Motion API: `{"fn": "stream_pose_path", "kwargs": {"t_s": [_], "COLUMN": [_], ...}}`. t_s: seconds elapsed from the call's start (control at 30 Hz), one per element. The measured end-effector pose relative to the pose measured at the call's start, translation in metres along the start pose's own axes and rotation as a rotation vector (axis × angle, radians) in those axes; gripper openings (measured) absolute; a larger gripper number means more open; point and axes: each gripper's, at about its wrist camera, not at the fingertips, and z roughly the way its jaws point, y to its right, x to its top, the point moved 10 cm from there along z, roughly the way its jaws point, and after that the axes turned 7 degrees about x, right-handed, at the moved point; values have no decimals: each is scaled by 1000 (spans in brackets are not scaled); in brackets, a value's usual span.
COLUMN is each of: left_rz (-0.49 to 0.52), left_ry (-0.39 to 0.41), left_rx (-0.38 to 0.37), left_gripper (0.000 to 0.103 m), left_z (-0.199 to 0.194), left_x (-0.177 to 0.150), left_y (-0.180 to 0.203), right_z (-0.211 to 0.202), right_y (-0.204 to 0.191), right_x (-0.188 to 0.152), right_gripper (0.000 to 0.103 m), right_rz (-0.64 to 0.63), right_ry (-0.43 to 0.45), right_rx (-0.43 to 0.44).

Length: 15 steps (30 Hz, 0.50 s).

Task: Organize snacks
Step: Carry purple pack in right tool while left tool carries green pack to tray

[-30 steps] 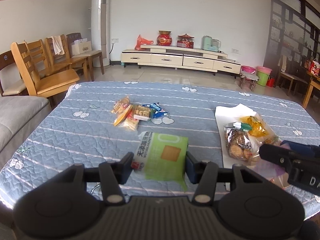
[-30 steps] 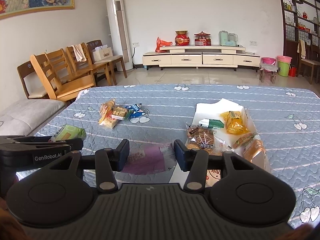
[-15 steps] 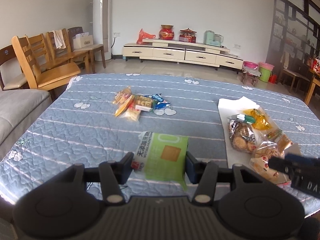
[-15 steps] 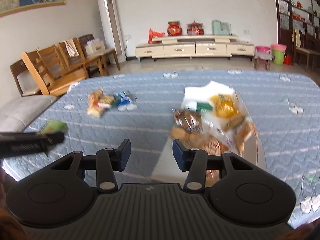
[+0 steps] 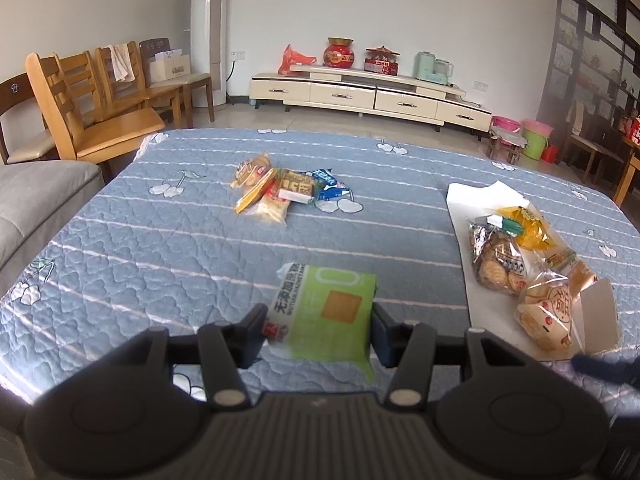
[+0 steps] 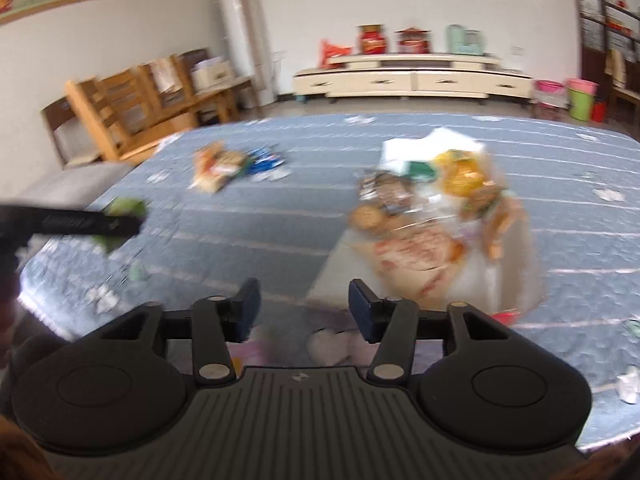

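Observation:
My left gripper [image 5: 319,326] is shut on a green cracker packet [image 5: 325,315], held just above the blue quilted table [image 5: 160,248]. A white tray [image 5: 476,292] on the right holds several snack bags: round cookies [image 5: 498,266], a yellow bag [image 5: 528,228], a red-printed pastry bag [image 5: 546,312]. A loose pile of snacks [image 5: 280,192] lies mid-table. In the blurred right wrist view my right gripper [image 6: 304,311] hangs over the tray's near left corner [image 6: 332,276], its jaws opening with nothing between them. The left gripper's finger [image 6: 76,224] and green packet [image 6: 126,210] show at the left.
Wooden chairs [image 5: 96,108] and a grey sofa [image 5: 36,200] stand left of the table. A low cream cabinet [image 5: 368,96] runs along the far wall. A purple wrapper [image 6: 340,340] lies below the right gripper. Open cloth lies between the pile and the tray.
The right gripper has sunk toward the tray's near corner and its jaws have spread wider. The left gripper keeps hold of the green packet and has dipped slightly.

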Motion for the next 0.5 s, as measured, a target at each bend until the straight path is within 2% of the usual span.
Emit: {"fn": "stream_pose_path", "kwargs": {"t_s": [0.03,0.1,0.13,0.23,0.3,0.33,0.5], "left_rz": [-1,0,1,0,-3,-1,3], "left_ry": [1,2,4,3,-1,0,8], "left_rx": [1,2,4,10,7,6,0], "left_gripper": [53,53,53,53,53,53,53], "left_z": [0,0,0,1,2,2,0], "left_x": [0,0,0,0,0,0,3], "left_y": [-1,-2,-3,-5,-4,-3,1], "right_z": [9,26,35,57,65,66,49], "right_y": [-9,-26,-31,-35,-35,-33,-31], "right_x": [-6,-20,-27,-42,-45,-45,-24], "right_gripper": [87,92,101,103,71,64,62], "right_rz": [-17,-72,-95,-103,-92,-93,-99], "right_ry": [-27,-84,-115,-180,-204,-202,-107], "right_rx": [24,47,48,48,48,36,5]}}
